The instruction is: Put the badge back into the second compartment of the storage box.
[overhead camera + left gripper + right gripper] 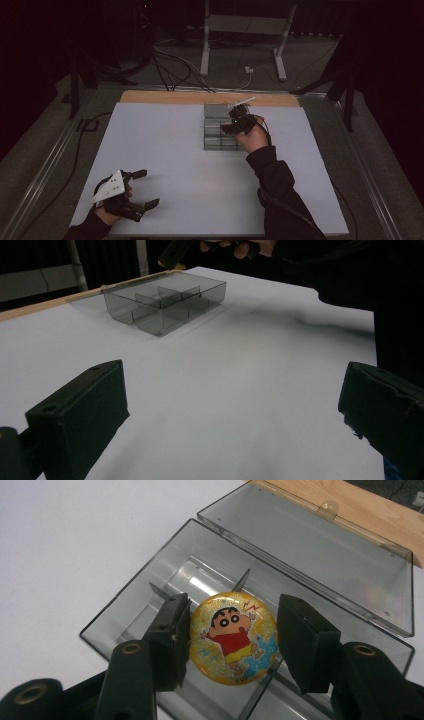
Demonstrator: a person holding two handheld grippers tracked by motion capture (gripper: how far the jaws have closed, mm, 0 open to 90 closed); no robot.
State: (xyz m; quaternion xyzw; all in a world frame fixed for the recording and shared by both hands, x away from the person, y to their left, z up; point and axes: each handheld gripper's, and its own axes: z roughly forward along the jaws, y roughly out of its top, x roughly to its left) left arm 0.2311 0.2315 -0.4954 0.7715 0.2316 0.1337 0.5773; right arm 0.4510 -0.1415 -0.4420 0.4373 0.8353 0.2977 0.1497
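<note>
A round yellow badge with a cartoon boy in a red shirt sits between the jaws of my right gripper, which is shut on it. The badge hangs over a divider of a clear grey compartment box, whose lid lies open behind it. From above, the right gripper hovers over the box at the far middle of the white table. My left gripper rests near the front left corner, open with nothing between its jaws. The box lies far ahead of it.
A white board covers the table, with a wooden strip along its far edge. Cables and a metal stand lie on the floor beyond. A dark sleeve reaches across the right half of the board.
</note>
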